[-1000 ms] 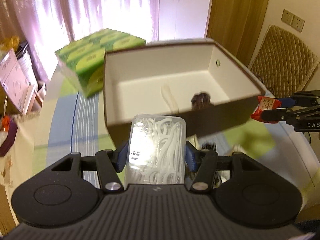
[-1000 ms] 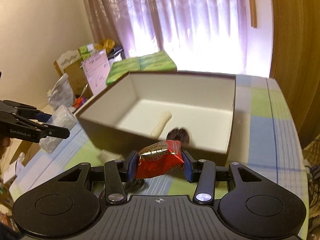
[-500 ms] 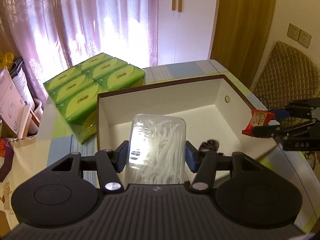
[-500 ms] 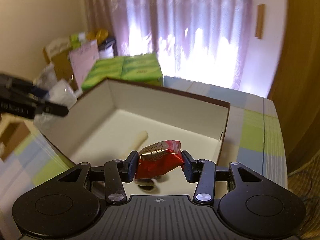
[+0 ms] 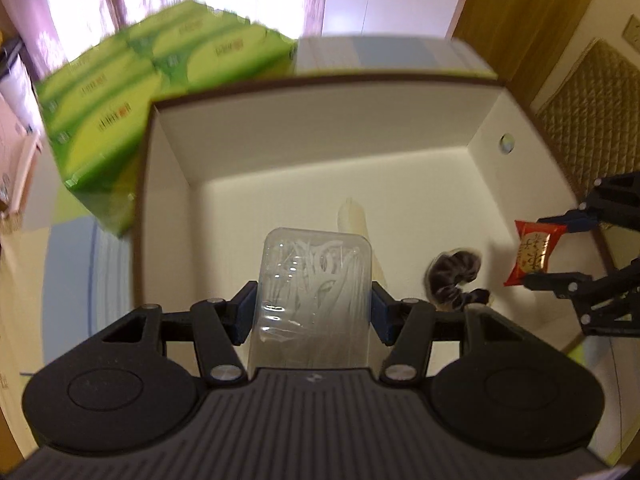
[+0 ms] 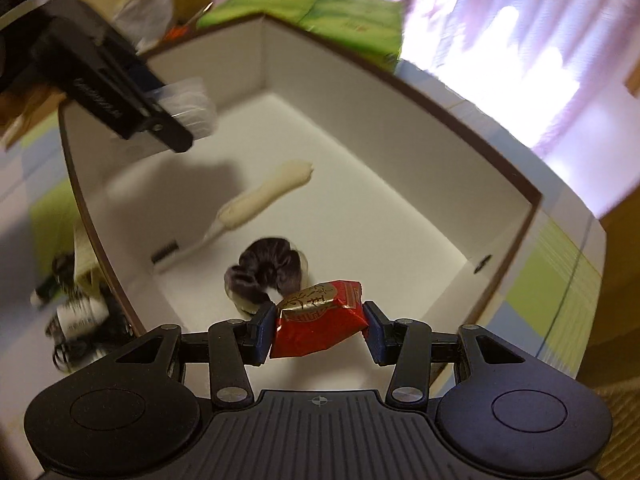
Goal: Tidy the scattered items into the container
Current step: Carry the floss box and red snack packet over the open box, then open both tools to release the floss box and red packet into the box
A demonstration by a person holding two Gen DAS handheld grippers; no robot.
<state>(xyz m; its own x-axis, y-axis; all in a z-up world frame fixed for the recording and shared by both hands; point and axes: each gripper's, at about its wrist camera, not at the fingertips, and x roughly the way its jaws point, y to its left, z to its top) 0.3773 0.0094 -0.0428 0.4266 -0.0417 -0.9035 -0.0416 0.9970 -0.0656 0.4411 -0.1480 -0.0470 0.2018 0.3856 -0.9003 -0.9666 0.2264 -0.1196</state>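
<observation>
My left gripper (image 5: 312,312) is shut on a clear plastic box of floss picks (image 5: 312,288) and hangs over the open brown box (image 5: 320,136) with the white inside. My right gripper (image 6: 318,330) is shut on a red and gold candy packet (image 6: 320,326), also above the box (image 6: 460,184). On the box floor lie a cream brush-like item (image 6: 264,196) and a dark scrunchie (image 6: 266,272). The left wrist view shows the right gripper (image 5: 560,248) with the candy (image 5: 534,252) at the box's right side. The left gripper (image 6: 176,120) shows at upper left in the right wrist view.
Green tissue packs (image 5: 132,96) stand against the box's far left corner. A small white bottle and dark items (image 6: 80,312) lie on the checked tablecloth outside the box's near left wall. A quilted chair (image 5: 592,120) stands to the right. Curtains hang behind.
Both grippers have moved forward and down from outside the box's near wall to above its inside, still holding their items. The right gripper has rolled, so its view is tilted.
</observation>
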